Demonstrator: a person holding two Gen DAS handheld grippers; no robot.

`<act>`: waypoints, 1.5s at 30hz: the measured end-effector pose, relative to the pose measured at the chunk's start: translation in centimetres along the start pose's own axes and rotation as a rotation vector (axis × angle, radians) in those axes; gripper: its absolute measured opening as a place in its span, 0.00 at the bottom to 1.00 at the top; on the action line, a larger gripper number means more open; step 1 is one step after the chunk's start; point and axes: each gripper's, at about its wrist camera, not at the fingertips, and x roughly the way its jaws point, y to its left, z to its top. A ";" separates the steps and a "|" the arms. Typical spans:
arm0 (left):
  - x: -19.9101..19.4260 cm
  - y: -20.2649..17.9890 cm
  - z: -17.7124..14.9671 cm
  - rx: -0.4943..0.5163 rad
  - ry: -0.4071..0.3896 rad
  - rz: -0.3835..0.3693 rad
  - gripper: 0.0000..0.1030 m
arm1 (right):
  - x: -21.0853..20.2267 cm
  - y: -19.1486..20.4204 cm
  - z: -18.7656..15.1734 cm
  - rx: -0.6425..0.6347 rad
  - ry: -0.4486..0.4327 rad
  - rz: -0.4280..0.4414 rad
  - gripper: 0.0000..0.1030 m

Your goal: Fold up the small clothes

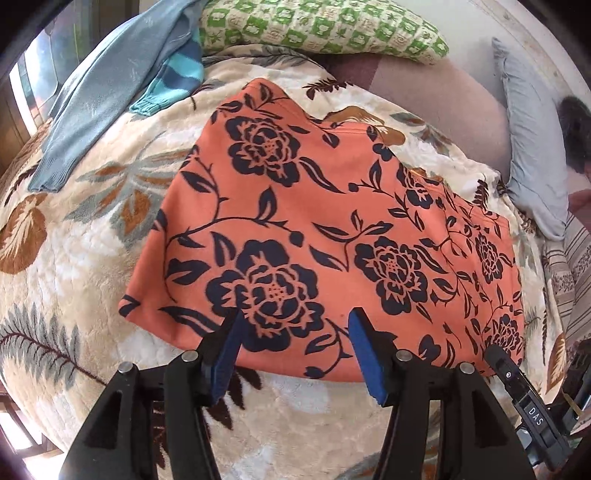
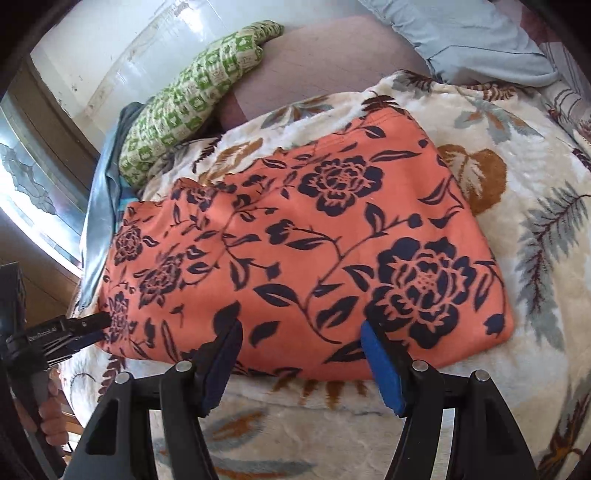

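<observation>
Garment [image 1: 325, 236] of orange cloth printed with dark navy flowers lies spread flat on a cream plush blanket [image 1: 92, 236] patterned with brown and grey leaves; in the left wrist view the left gripper [image 1: 295, 325] sits at the cloth's near edge with its blue-padded fingers [image 1: 364, 347] apart, the hem lying between them, nothing clamped; the right gripper [image 1: 496, 356] shows at the lower right of that view, its tip touching the garment's near right corner; in the right wrist view the right gripper [image 2: 301, 334] likewise stands apart over the near hem, gripping nothing, and the left gripper [image 2: 94, 325] reaches in from the left edge to the cloth's near left corner; a blue-grey sweater [image 1: 110, 85] lies beyond the garment, near a green checked pillow [image 1: 321, 26]; a pale blue pillow [image 1: 532, 147] rests farther right.
</observation>
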 end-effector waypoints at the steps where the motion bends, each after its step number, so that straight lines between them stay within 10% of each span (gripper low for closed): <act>1: 0.3 -0.5 0.0 0.010 -0.002 0.024 0.66 | 0.5 0.5 0.0 -0.010 0.010 -0.003 0.68; 9: 3.8 -2.9 -1.5 0.187 -0.031 0.304 0.80 | 3.4 2.7 -0.7 -0.205 0.091 -0.141 0.69; 25: 2.6 -4.9 -0.1 0.262 -0.155 0.388 0.81 | 3.5 2.2 0.4 -0.115 0.084 -0.121 0.69; 45: -1.6 9.0 -3.7 -0.202 -0.075 0.212 0.89 | 1.8 4.6 0.6 -0.168 -0.012 -0.008 0.72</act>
